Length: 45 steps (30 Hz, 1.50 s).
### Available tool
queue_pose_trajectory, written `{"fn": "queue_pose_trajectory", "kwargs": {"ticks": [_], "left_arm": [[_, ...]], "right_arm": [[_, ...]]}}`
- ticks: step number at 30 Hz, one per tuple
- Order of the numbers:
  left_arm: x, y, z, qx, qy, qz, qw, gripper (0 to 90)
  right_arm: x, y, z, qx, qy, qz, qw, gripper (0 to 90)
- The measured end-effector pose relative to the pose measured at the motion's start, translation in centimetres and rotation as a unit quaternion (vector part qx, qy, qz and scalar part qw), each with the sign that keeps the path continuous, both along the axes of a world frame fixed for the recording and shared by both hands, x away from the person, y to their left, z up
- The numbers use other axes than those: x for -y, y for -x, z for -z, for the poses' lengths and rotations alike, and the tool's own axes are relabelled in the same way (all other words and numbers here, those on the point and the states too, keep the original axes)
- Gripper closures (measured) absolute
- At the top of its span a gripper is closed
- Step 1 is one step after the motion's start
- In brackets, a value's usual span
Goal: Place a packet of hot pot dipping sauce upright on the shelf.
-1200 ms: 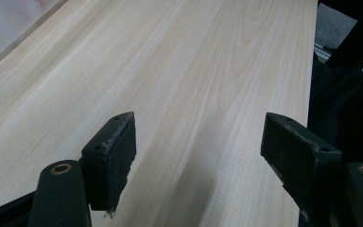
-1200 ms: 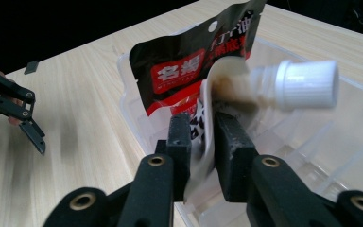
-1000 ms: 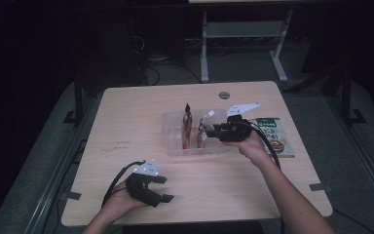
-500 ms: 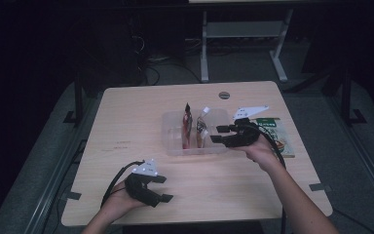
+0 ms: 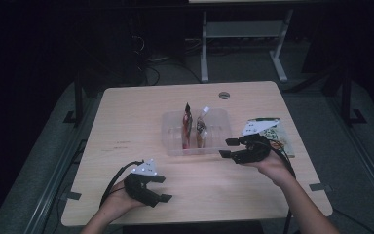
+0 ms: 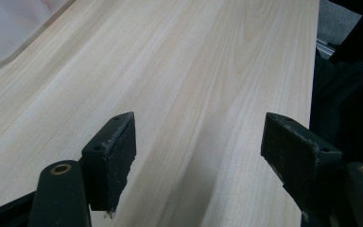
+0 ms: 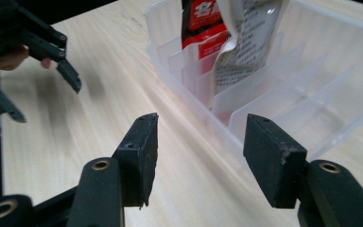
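Right claw [image 5: 230, 147] has backed off the clear slotted bin [image 5: 173, 127], jaws just opened

The table [image 5: 141, 112] lies bare along its left edge, far-left corner and near edge. At its middle the clear divided tray [image 5: 173, 131] blocks passage, two upright packets [image 5: 187, 127] rising from its slots. A flat packet [image 5: 278, 136] lies by the right edge.
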<state>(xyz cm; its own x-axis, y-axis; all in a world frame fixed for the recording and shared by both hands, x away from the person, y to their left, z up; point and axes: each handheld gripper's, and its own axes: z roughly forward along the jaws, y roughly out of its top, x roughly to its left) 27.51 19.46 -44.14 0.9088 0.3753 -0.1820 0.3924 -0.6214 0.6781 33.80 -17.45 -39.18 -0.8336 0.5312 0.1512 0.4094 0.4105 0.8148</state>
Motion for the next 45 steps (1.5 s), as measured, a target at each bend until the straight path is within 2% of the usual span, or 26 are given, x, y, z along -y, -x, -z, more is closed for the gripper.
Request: {"fn": "queue_pose_trajectory", "kwargs": {"ticks": [6, 12, 13, 16, 20, 22, 23, 26, 29, 30, 31, 32, 34, 36, 38, 39, 40, 41, 43, 45], "left_arm": [[0.0, 0.0, 0.0, 0.004, -0.002, 0.002, 1.0, 26.3], [0.1, 0.0, 0.1, 0.004, 0.003, -0.002, 1.0, 26.2], [0.1, 0.0, 0.2, 0.003, 0.003, -0.002, 1.0, 26.2], [0.1, 0.0, 0.1, 0.005, 0.002, -0.001, 1.0, 26.2], [0.2, 0.0, 0.2, 0.006, 0.003, 0.0, 1.0, 26.2], [0.2, 0.0, 0.2, 0.005, 0.003, -0.001, 1.0, 26.2], [0.3, 0.0, 0.2, 0.006, 0.003, 0.0, 1.0, 26.2], [0.3, 0.0, 0.2, 0.006, 0.002, 0.002, 1.0, 26.2], [0.3, -0.1, 0.2, 0.006, 0.002, 0.003, 1.0, 26.2], [0.3, -0.1, 0.2, 0.006, 0.002, 0.003, 1.0, 26.2], [0.2, -0.1, 0.2, 0.007, 0.0, 0.004, 1.0, 26.2], [0.2, -0.1, 0.2, 0.006, 0.0, 0.004, 1.0, 26.2], [0.2, -0.1, 0.2, 0.005, -0.001, 0.004, 1.0, 26.2], [0.2, -0.2, 0.2, 0.004, -0.004, 0.006, 1.0, 26.2], [0.3, -0.2, 0.2, 0.003, -0.002, 0.004, 1.0, 26.2], [0.3, -0.2, 0.3, 0.002, -0.002, 0.004, 1.0, 26.2], [0.3, -0.2, 0.3, 0.002, -0.002, 0.004, 1.0, 26.2], [0.3, -0.2, 0.3, 0.002, -0.003, 0.004, 1.0, 26.2], [0.3, -0.3, 0.4, 0.001, -0.006, 0.005, 1.0, 26.2], [0.4, -0.3, 0.4, 0.001, -0.004, 0.005, 1.0, 26.2]], "right_arm": [[0.8, 1.2, 0.5, -0.002, 0.01, 0.007, 0.9999, 47.0], [2.5, 2.2, 1.2, -0.009, 0.032, 0.026, 0.9991, 55.1], [3.2, 2.4, 1.4, -0.006, 0.037, 0.035, 0.9987, 59.8], [4.4, 2.5, 1.7, -0.007, 0.043, 0.044, 0.9981, 66.5], [5.9, 2.1, 1.9, -0.007, 0.041, 0.065, 0.9971, 76.6], [6.2, 2.0, 2.0, -0.004, 0.04, 0.065, 0.9971, 78.7], [6.9, 1.8, 2.1, -0.001, 0.042, 0.072, 0.9965, 83.5], [7.8, 1.3, 2.4, 0.003, 0.051, 0.086, 0.995, 89.3], [8.7, 0.7, 2.7, 0.003, 0.06, 0.109, 0.9923, 89.6], [8.7, 0.7, 2.7, 0.003, 0.06, 0.109, 0.9923, 89.6], [9.3, 0.3, 2.9, 0.006, 0.07, 0.123, 0.9899, 89.6], [9.3, 0.3, 2.9, 0.006, 0.07, 0.123, 0.9899, 89.6], [10.2, -0.3, 3.3, 0.007, 0.086, 0.148, 0.9852, 89.6], [10.9, -0.9, 3.7, 0.001, 0.09, 0.167, 0.9819, 89.6], [11.2, -1.2, 3.9, 0.0, 0.09, 0.173, 0.9809, 89.6], [11.6, -1.7, 4.3, -0.005, 0.097, 0.184, 0.978, 89.7], [11.6, -1.7, 4.3, -0.005, 0.097, 0.184, 0.978, 89.7], [12.1, -2.2, 4.7, -0.009, 0.1, 0.196, 0.9756, 89.7], [12.3, -2.6, 5.0, -0.01, 0.107, 0.203, 0.9732, 89.7], [12.4, -2.8, 5.1, -0.014, 0.107, 0.208, 0.972, 89.7]]}}
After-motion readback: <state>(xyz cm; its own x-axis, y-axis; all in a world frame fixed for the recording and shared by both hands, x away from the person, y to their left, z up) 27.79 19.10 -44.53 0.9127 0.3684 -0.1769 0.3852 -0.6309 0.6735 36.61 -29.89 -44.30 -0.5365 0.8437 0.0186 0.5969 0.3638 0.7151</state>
